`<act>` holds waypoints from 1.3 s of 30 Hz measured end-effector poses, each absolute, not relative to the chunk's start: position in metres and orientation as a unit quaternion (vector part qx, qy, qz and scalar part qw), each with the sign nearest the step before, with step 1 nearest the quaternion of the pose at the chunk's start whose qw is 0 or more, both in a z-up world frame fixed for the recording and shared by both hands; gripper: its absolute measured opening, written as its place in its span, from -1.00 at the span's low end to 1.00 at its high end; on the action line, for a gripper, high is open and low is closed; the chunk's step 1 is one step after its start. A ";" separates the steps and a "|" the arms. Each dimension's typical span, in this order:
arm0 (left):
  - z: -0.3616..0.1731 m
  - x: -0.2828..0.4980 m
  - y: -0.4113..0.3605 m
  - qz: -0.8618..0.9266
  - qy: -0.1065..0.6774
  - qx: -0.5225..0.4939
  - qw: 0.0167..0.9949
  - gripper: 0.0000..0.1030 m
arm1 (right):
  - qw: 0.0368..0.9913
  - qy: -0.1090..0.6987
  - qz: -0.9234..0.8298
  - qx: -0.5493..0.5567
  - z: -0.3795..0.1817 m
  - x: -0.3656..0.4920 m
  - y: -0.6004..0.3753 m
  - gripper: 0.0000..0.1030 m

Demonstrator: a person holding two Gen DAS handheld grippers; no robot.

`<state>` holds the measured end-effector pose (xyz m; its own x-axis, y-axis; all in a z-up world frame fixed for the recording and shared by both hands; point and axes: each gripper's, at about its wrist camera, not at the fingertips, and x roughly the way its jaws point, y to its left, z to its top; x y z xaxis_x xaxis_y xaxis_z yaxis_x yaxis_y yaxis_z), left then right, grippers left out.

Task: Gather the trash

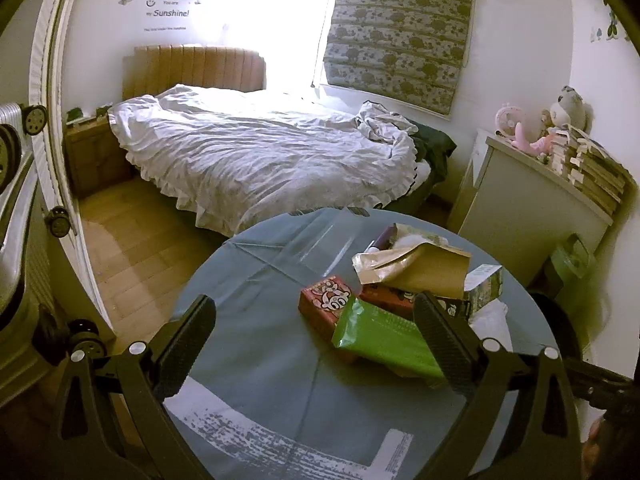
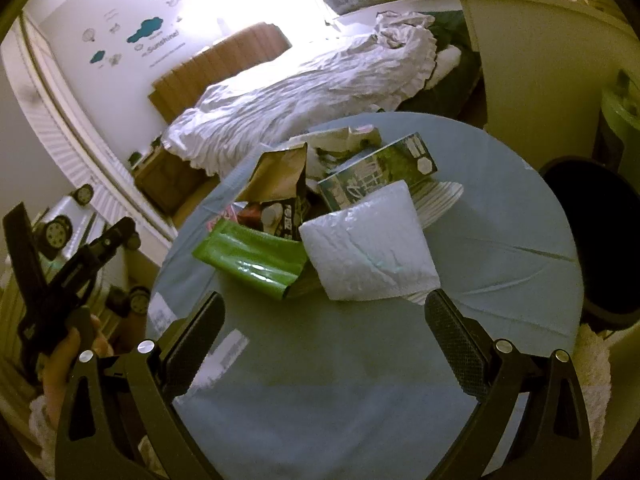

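Trash lies piled on a round table with a grey-blue cover. In the left wrist view I see a green packet, a red printed carton, a brown paper bag and a small green-white box. The right wrist view shows the green packet, the brown bag, a green box and a white paper towel over a stack of white plates. My left gripper hangs open above the table, its right finger over the packet. My right gripper is open just short of the towel.
A black bin stands right of the table, with a green container beside it. Behind are a bed with white bedding, a white dresser carrying books and toys, and a wooden floor. A hand holds the left gripper.
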<state>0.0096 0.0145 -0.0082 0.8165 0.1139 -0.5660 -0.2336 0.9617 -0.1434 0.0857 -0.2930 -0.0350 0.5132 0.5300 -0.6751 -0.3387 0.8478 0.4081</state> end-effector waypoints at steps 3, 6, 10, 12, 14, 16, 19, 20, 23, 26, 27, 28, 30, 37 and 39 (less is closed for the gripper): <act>-0.007 0.009 0.014 0.090 0.290 -0.104 0.947 0.90 | 0.862 0.426 0.252 0.112 -0.035 0.086 -0.293 0.91; -0.007 0.009 0.013 0.088 0.292 -0.104 0.947 0.90 | 0.860 0.429 0.253 0.106 -0.035 0.086 -0.292 0.91; -0.008 0.009 0.013 0.087 0.295 -0.105 0.946 0.90 | 0.860 0.431 0.255 0.103 -0.034 0.086 -0.291 0.91; -0.009 0.010 0.012 0.086 0.296 -0.105 0.946 0.90 | 0.859 0.432 0.255 0.102 -0.035 0.086 -0.291 0.91; -0.010 0.010 0.012 0.086 0.296 -0.106 0.945 0.90 | 0.859 0.433 0.255 0.102 -0.036 0.086 -0.292 0.91; -0.010 0.010 0.011 0.086 0.296 -0.106 0.945 0.90 | 0.858 0.434 0.255 0.102 -0.036 0.086 -0.292 0.91; -0.010 0.010 0.011 0.085 0.295 -0.105 0.946 0.90 | 0.858 0.435 0.255 0.102 -0.037 0.087 -0.292 0.91; -0.010 0.010 0.011 0.085 0.295 -0.105 0.946 0.90 | 0.858 0.435 0.255 0.102 -0.037 0.086 -0.292 0.91; -0.010 0.010 0.012 0.086 0.296 -0.104 0.946 0.90 | 0.857 0.436 0.254 0.101 -0.039 0.087 -0.291 0.91; -0.010 0.010 0.011 0.086 0.296 -0.105 0.946 0.90 | 0.857 0.437 0.255 0.100 -0.040 0.087 -0.290 0.91; -0.010 0.010 0.011 0.086 0.296 -0.105 0.946 0.90 | 0.857 0.438 0.254 0.100 -0.040 0.087 -0.290 0.91; -0.010 0.010 0.012 0.086 0.296 -0.104 0.946 0.90 | 0.857 0.438 0.254 0.100 -0.040 0.087 -0.291 0.91; -0.011 0.010 0.011 0.088 0.297 -0.102 0.945 0.90 | 0.856 0.438 0.253 0.101 -0.041 0.087 -0.291 0.91; -0.014 0.010 0.009 0.088 0.301 -0.104 0.944 0.90 | 0.855 0.442 0.251 0.103 -0.044 0.088 -0.291 0.91; -0.015 0.011 0.009 0.087 0.301 -0.104 0.944 0.90 | 0.855 0.441 0.251 0.102 -0.044 0.088 -0.291 0.91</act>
